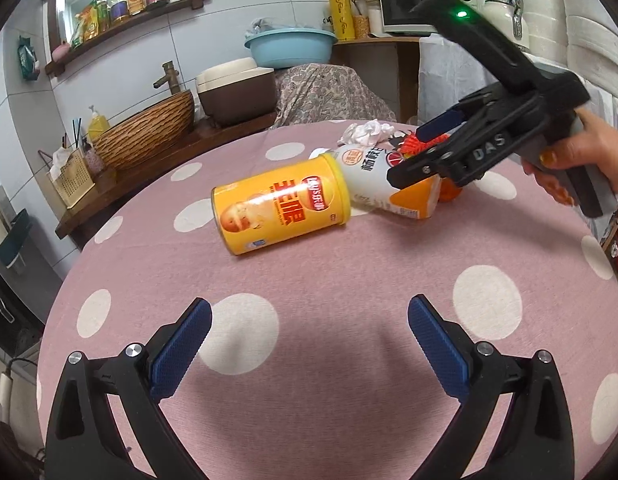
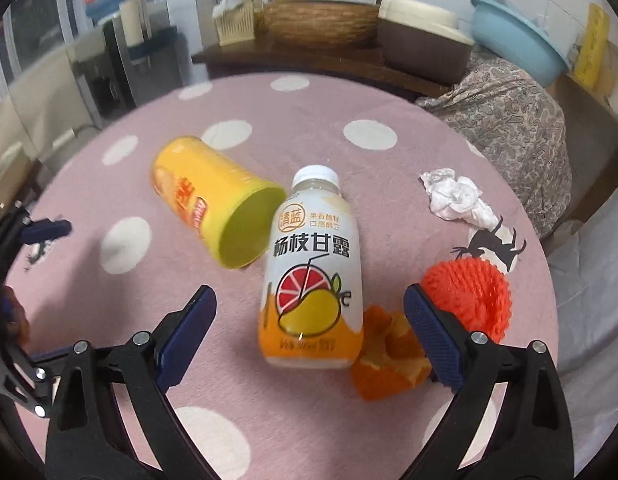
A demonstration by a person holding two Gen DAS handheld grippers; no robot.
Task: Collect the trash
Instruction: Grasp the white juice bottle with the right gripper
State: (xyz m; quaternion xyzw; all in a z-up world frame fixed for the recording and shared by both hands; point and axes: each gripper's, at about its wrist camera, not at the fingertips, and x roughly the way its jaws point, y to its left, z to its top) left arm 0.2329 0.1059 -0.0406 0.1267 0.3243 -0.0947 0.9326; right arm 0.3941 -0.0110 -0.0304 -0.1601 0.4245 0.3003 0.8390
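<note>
A yellow chip can [image 1: 281, 208] lies on its side on the pink dotted tablecloth [image 1: 309, 272], its end touching a white and orange drink bottle [image 2: 313, 268] that also lies flat. In the right wrist view, orange peel [image 2: 389, 360] rests by the bottle's base, with a red spiky ball [image 2: 469, 296] to the right and a crumpled tissue [image 2: 457, 200] farther back. My right gripper [image 2: 309, 300] is open, its jaws on either side of the bottle's lower end just above it. My left gripper [image 1: 309, 312] is open over bare cloth, short of the can.
A black and white paper scrap [image 2: 497, 244] lies behind the red ball. Beyond the table's far edge stand a cloth-covered chair [image 1: 329, 96], a woven basin [image 1: 149, 132] with a tap, a brown box [image 1: 237, 92] and a blue basin [image 1: 291, 46]. A hand [image 1: 585, 152] holds the right gripper.
</note>
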